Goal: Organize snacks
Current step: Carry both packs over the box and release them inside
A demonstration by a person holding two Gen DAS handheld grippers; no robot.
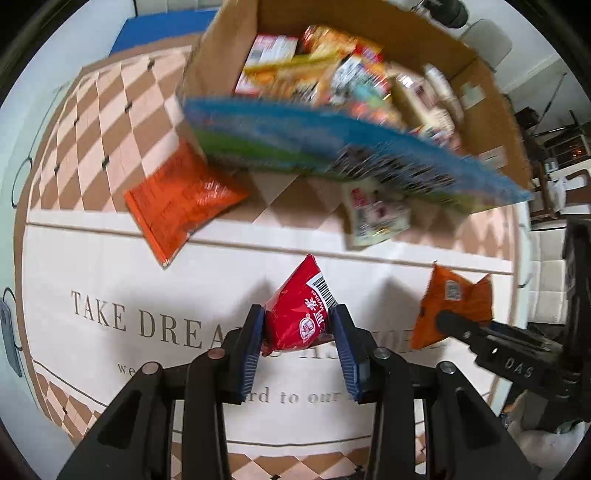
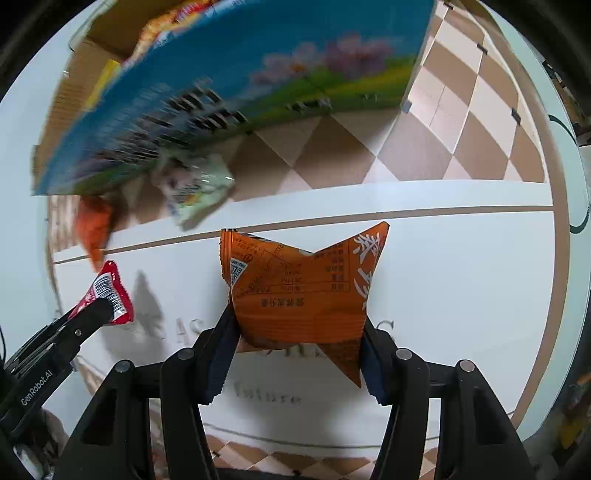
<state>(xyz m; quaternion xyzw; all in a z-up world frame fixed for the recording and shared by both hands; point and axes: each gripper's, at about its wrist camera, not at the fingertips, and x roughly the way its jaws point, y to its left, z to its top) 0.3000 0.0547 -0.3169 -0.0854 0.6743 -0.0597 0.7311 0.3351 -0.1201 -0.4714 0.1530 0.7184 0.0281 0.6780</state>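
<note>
Both grippers are loaded. The left gripper (image 1: 298, 325) pinches a small red snack packet (image 1: 301, 308) low in the frame's center, barcode facing up. The right gripper (image 2: 297, 345) squeezes an orange snack packet (image 2: 303, 291) around its middle, so the corners flare out. Both look light, crinkly and puffy, so I'd grab mid-body rather than the slick sealed edges. The cardboard box (image 1: 369, 33) of snacks fills the upper frame. The mat (image 1: 110, 266) reads "TAKE DREA…"; the other gripper's arm says "GenRobot.AI".
</note>
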